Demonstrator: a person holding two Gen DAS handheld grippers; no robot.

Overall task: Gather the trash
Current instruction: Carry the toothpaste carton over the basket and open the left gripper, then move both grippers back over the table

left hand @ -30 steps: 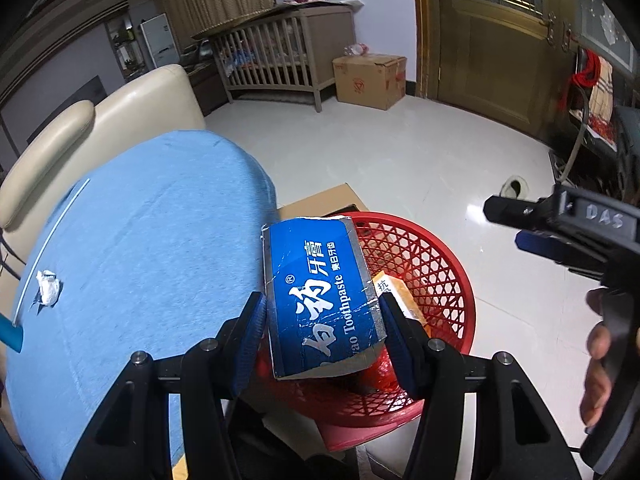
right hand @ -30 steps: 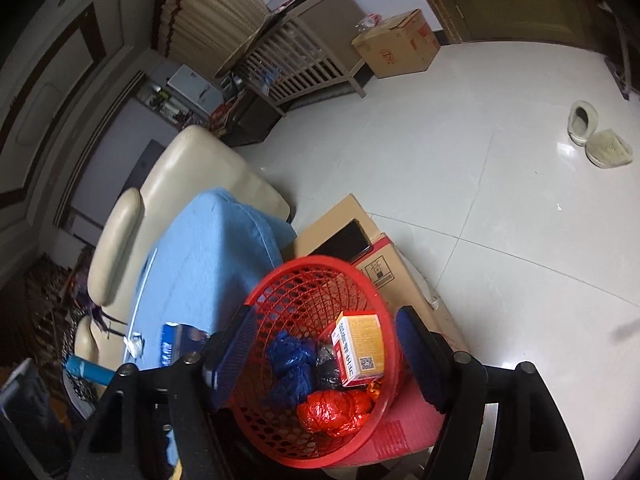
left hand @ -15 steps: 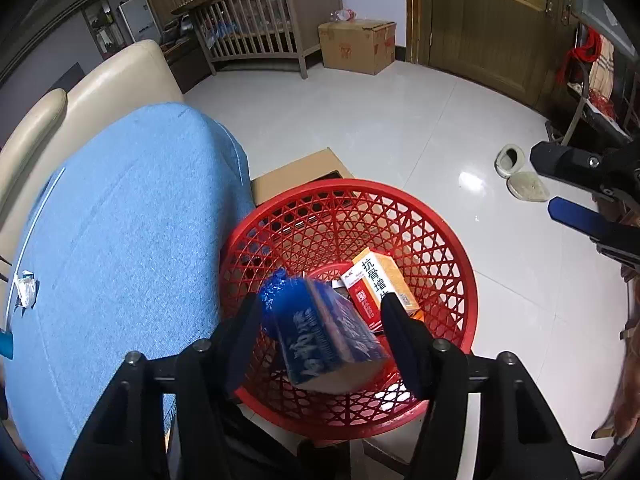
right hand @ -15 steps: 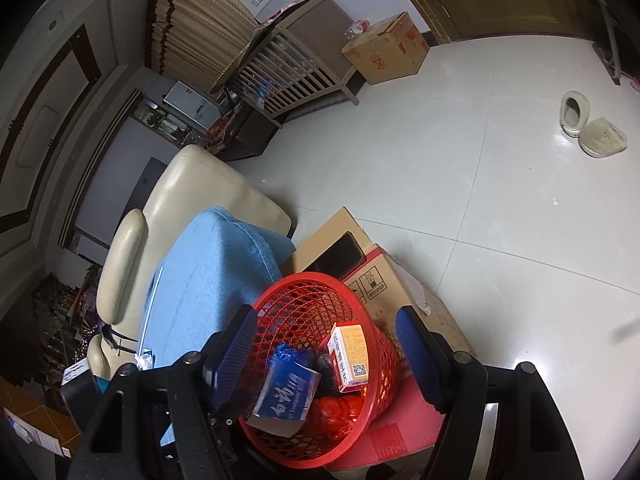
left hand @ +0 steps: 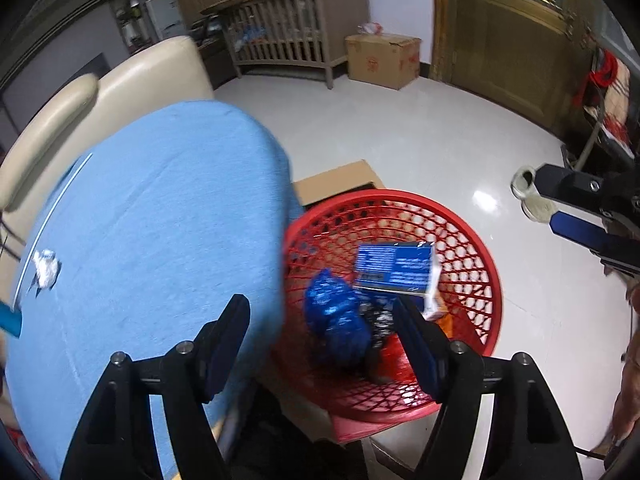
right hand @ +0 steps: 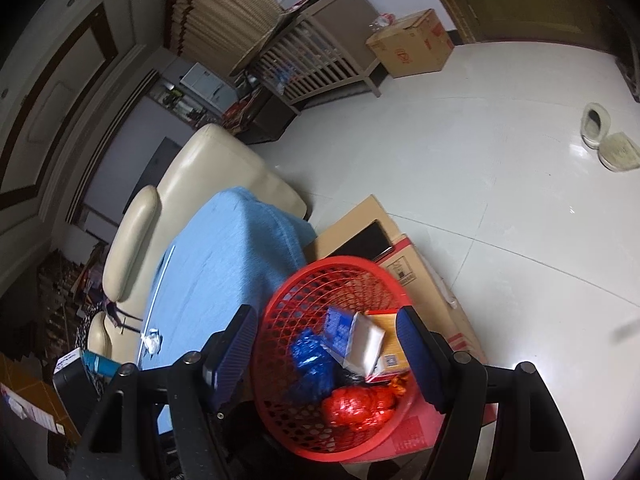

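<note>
Red basket: a mesh basket [left hand: 472,248] was seen at about 3 o'clock of the blue-covered table [left hand: 152,220], its rim just beside the table edge, resting on a cardboard box [right hand: 404,256].
Basket contents: a blue toothpaste box [left hand: 394,266] was found lying tilted on top of the heap, with a blue crumpled bag [left hand: 336,316], a red bag [right hand: 356,404] and an orange carton [right hand: 394,344] beside or under it.
Left claw: the left gripper [left hand: 324,344] was held with nothing between its pads; its jaws had just been opening and stood wide, straddling the table edge and the basket.
Right claw: the right gripper [right hand: 324,350] was held open and empty above the basket, its jaws framing the rim.
Remaining trash: a white crumpled wrapper [left hand: 46,268] was left on the blue cloth, near the table's far-left edge.
Deciding relation: the wrapper lay at about 10 o'clock of the left claw in the left wrist view, well apart from it, and at about 9 o'clock of the right claw's left finger in the right wrist view.
Long axis: none could be told; the wrapper appeared as a small irregular wad.
Nearer hand: the left was judged the nearer, the right being parked on the basket side.
</note>
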